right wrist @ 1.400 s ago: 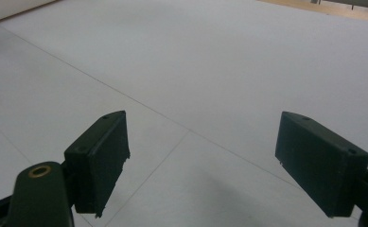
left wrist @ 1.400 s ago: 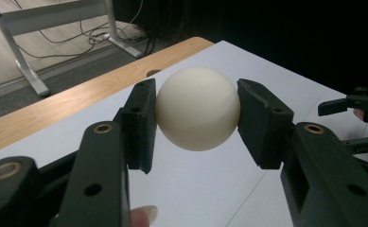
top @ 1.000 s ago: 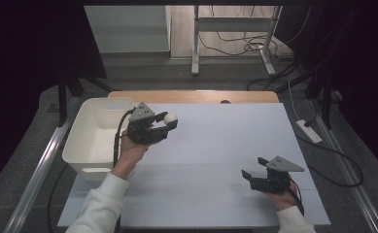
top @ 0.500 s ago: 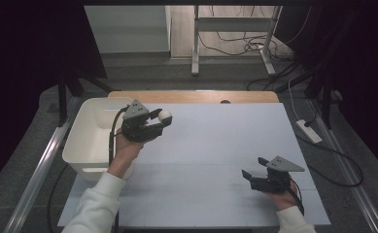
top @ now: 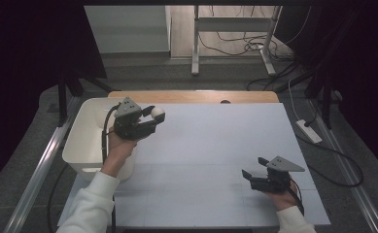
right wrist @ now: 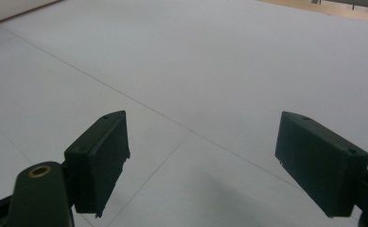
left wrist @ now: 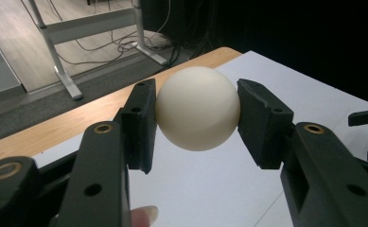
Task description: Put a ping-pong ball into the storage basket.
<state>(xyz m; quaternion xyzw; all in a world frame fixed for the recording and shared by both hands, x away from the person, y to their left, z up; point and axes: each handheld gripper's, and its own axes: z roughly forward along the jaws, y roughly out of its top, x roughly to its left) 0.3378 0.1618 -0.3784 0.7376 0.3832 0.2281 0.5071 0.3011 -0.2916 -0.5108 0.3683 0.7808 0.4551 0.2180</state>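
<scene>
A cream-white ball [left wrist: 197, 108] sits clamped between the two black jaws of my left gripper [left wrist: 197, 116]. In the high view the left gripper [top: 153, 116] hovers at the table's far left, by the right wall of a white bin [top: 83, 141], and the ball [top: 157, 113] shows at its tip. My right gripper [top: 252, 171] rests low over the white table sheet [top: 215, 141] near the front right, jaws wide apart. The right gripper view has its own jaws [right wrist: 201, 161] open with only bare sheet between them.
The white bin stands at the left edge of the table. A strip of wooden tabletop [top: 196, 96] runs along the far edge. Beyond it are table legs [top: 195, 43] and cables [top: 240, 46] on the floor; a power strip [top: 309, 131] lies to the right.
My left gripper has carried the ball a little left and toward the far side, closer to the bin. The right gripper has stayed where it was.
</scene>
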